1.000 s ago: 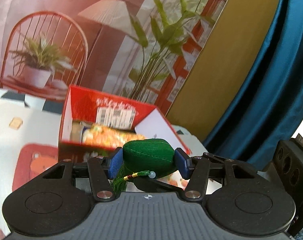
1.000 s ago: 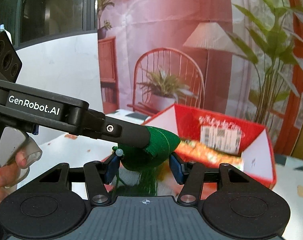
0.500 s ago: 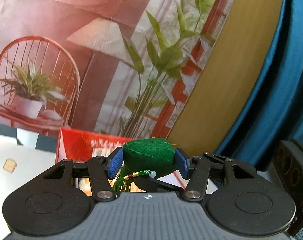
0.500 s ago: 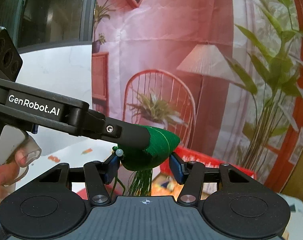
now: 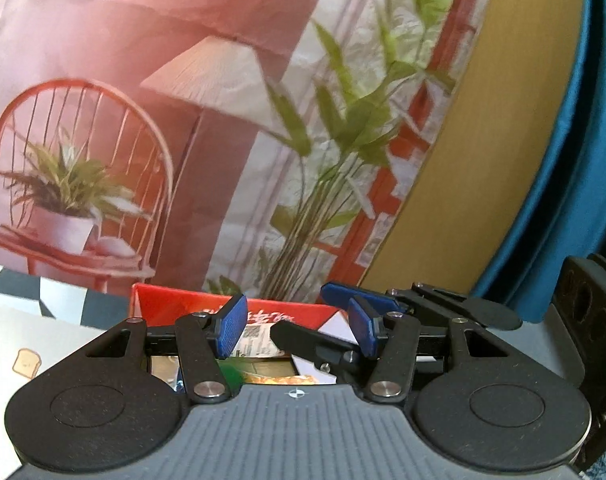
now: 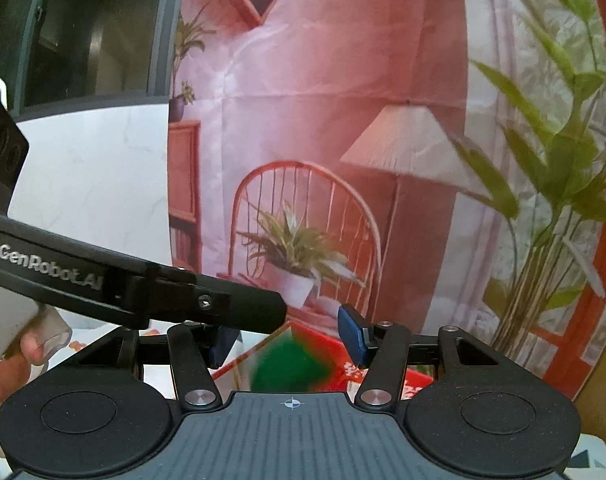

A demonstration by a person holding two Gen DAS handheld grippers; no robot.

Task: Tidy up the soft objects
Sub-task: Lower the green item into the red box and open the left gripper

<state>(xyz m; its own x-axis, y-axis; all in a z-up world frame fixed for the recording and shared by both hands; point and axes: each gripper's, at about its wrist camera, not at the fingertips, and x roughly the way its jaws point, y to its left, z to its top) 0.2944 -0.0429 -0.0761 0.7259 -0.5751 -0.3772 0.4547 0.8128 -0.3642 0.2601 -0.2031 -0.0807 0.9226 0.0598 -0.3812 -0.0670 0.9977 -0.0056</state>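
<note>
We see the green soft toy (image 6: pixel 289 364) as a blurred shape in the right wrist view, free of both tools, below the finger line and in front of the red box (image 6: pixel 383 372); whether it touches the box we cannot tell. In the left wrist view a small patch of green (image 5: pixel 229 374) shows low inside the red box (image 5: pixel 175 308), beside the left finger link. The box stands open on the surface (image 5: pixel 43 344), with white characters printed on its inner red wall and a white label carrying a square code, too small for us to read; orange-patterned packaging (image 5: pixel 287 379) lies inside it. The left hand-held gripper (image 5: pixel 297 330) has its blue pads (image 5: pixel 231 326) spread well apart and holds nothing. The right hand-held gripper (image 6: pixel 289 340) is likewise spread wide and empty, with its blue right pad (image 6: pixel 353 338) plain to see. Across the right wrist view the left tool's black arm (image 6: pixel 143 284) reaches in from the left, marked "GenRobot.AI" in white letters, its tip just above the right tool's left finger. A hand (image 6: pixel 19 360) grips that tool at the lower left edge. Behind everything hangs a printed backdrop (image 6: pixel 343 120) with a chair, a potted plant and a lamp.
</note>
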